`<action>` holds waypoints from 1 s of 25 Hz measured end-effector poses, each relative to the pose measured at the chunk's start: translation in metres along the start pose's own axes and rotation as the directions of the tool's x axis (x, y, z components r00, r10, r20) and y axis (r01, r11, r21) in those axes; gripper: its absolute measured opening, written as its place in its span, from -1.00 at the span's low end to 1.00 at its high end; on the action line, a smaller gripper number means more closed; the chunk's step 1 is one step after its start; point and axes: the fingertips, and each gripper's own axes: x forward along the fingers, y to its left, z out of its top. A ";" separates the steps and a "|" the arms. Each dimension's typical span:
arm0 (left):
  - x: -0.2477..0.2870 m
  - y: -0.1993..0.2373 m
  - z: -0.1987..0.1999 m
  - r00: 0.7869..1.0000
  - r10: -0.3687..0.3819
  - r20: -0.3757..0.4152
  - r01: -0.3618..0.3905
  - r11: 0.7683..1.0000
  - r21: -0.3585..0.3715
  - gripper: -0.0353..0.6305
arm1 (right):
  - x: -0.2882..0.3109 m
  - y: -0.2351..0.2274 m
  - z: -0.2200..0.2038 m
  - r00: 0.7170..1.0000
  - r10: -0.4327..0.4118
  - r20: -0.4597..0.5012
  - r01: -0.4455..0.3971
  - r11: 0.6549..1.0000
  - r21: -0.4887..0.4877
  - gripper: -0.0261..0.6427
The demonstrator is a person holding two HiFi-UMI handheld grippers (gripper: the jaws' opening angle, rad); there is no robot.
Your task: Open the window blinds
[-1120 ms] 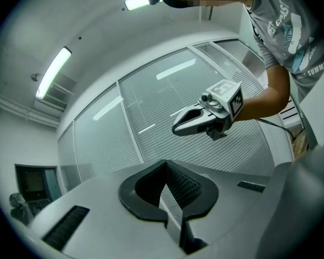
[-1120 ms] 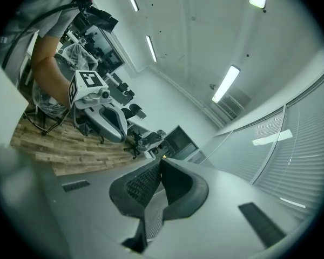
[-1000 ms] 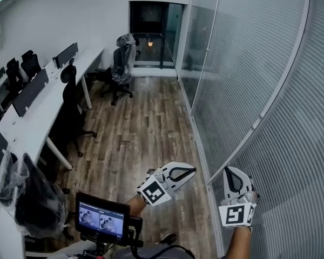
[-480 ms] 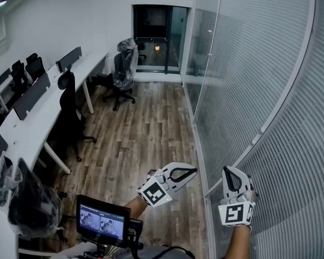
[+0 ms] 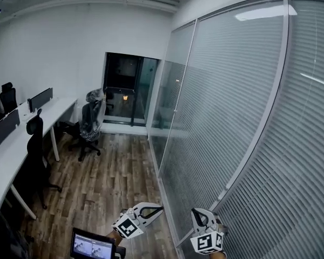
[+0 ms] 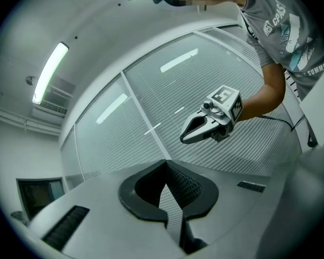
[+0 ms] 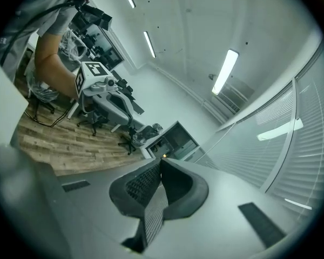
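Presently both tools are pressed together on nothing: your left tool [image 5: 160,209] and right tool [image 5: 198,215] hang low in the head view, the right one near the window blinds [image 5: 243,112], whose slats lie shut across the glazed wall on your right. The likely fault is a blunt shut tip striking that wall, since no cord, wand or knob shows in any view and you would be reaching on a guess. Open floor [image 5: 113,182] lies to your left as far as the chair [image 5: 89,125] and table [image 5: 11,150]; the upright frame post [image 5: 274,80] hems you in on the right.
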 end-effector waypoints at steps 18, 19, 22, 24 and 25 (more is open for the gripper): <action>0.046 0.160 -0.134 0.977 -0.152 0.146 0.148 0.988 0.040 -0.88 | 0.203 -0.023 -0.049 0.974 -0.165 -0.157 0.180 0.980 0.084 -0.91; 0.052 0.168 -0.134 0.975 -0.165 0.152 0.161 0.986 0.040 -0.88 | 0.207 -0.033 -0.052 0.969 -0.174 -0.173 0.191 0.977 0.089 -0.91; 0.061 0.182 -0.136 0.966 -0.193 0.171 0.191 0.981 0.024 -0.88 | 0.211 -0.050 -0.058 0.954 -0.199 -0.225 0.227 0.968 0.106 -0.91; 0.062 0.183 -0.138 0.960 -0.204 0.192 0.207 0.978 0.005 -0.88 | 0.207 -0.050 -0.061 0.944 -0.206 -0.258 0.241 0.964 0.113 -0.91; 0.062 0.183 -0.138 0.956 -0.209 0.204 0.215 0.977 -0.005 -0.88 | 0.206 -0.049 -0.062 0.940 -0.208 -0.271 0.246 0.963 0.112 -0.91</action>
